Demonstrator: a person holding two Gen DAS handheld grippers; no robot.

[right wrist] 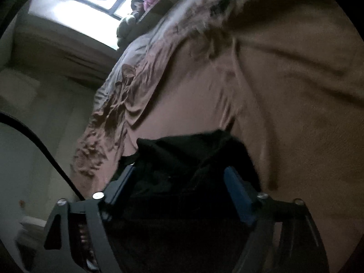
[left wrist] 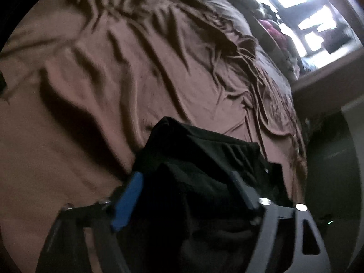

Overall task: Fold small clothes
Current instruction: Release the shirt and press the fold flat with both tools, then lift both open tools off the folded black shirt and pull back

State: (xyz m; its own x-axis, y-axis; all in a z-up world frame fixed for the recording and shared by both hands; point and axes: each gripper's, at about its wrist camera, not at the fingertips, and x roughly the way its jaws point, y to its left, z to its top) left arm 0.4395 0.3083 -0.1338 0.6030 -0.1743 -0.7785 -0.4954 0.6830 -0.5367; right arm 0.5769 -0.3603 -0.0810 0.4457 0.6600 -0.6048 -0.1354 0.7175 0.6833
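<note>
A black garment (left wrist: 204, 145) lies bunched on the brown bed sheet (left wrist: 102, 79), near the bed's right edge in the left wrist view. My left gripper (left wrist: 185, 179) hangs just over it with its jaws wide apart; the blue pad (left wrist: 127, 200) and the grey finger (left wrist: 243, 188) flank the cloth without pinching it. In the right wrist view the same black garment (right wrist: 193, 150) sits between the spread fingers of my right gripper (right wrist: 179, 171), whose blue pads (right wrist: 238, 193) stand clear of the fabric. The near part of the garment is hidden in shadow.
The wrinkled brown sheet (right wrist: 284, 91) covers the whole bed. A bright window (left wrist: 295, 4) with a heap of dark and pink clothes (left wrist: 273, 29) lies beyond the bed's far end. A black cable (right wrist: 45, 150) curves across the pale wall or floor beside the bed.
</note>
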